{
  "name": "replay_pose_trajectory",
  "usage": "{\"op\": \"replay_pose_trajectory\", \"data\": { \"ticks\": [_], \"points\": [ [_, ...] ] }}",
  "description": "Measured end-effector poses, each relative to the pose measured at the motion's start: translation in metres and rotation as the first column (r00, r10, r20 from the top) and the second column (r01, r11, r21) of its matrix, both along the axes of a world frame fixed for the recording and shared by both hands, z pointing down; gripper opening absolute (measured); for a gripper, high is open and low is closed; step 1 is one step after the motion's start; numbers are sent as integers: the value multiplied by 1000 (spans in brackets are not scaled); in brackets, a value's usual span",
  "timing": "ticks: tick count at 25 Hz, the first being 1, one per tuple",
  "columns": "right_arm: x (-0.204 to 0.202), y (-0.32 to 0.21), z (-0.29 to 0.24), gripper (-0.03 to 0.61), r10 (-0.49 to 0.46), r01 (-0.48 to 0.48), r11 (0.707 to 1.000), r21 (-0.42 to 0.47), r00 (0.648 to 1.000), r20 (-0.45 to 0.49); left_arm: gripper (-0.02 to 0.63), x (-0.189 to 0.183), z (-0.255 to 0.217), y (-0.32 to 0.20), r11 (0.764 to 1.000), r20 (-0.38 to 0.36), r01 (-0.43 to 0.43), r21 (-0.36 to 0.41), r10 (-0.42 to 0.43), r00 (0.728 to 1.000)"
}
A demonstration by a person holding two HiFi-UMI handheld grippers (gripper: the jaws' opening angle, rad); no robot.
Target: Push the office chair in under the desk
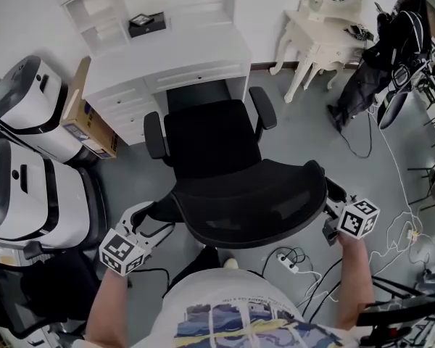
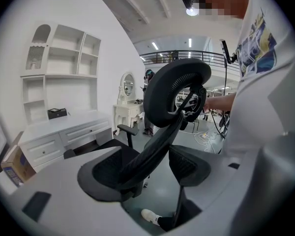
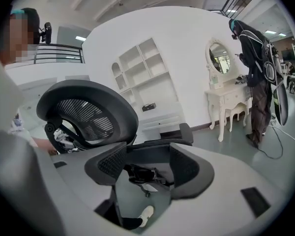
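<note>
The black mesh office chair (image 1: 212, 142) faces the white desk (image 1: 175, 55), its seat front just short of the desk's knee opening. Its backrest (image 1: 255, 203) leans toward me. My left gripper (image 1: 149, 222) is at the backrest's left edge. In the left gripper view (image 2: 147, 173) the backrest frame (image 2: 155, 141) runs between the wide jaws, next to the left pad (image 2: 104, 175) and apart from the right one. My right gripper (image 1: 332, 213) is at the backrest's right edge. In the right gripper view (image 3: 147, 168) its jaws stand wide, with the backrest (image 3: 91, 113) over the left jaw and only the chair's underside between the pads.
Two white and black machines (image 1: 30, 188) and a cardboard box (image 1: 87, 119) stand left of the chair. A white dressing table (image 1: 320, 36) and a person in black (image 1: 386, 53) are at the back right. A power strip (image 1: 286, 259) and cables lie on the floor by my feet.
</note>
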State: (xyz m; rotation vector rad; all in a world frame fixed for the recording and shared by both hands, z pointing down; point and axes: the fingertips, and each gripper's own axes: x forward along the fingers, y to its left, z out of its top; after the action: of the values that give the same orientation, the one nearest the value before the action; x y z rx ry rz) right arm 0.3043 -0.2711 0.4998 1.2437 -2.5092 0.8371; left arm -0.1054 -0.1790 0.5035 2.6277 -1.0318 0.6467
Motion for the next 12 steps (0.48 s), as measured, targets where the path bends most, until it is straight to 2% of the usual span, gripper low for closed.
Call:
{"op": "replay_pose_trajectory", "data": {
  "ticks": [6,12],
  "points": [
    [-15,-22,1,287,7,-7,1000,-6,1000,-7,310,-16,1,-33,1000,-4,-7,-3,7,1000],
    [-17,-52,0,288,16,-16,1000,-7,1000,-15,310,-18,-1,-63,1000,-9,-22,2,22,1000]
  ]
}}
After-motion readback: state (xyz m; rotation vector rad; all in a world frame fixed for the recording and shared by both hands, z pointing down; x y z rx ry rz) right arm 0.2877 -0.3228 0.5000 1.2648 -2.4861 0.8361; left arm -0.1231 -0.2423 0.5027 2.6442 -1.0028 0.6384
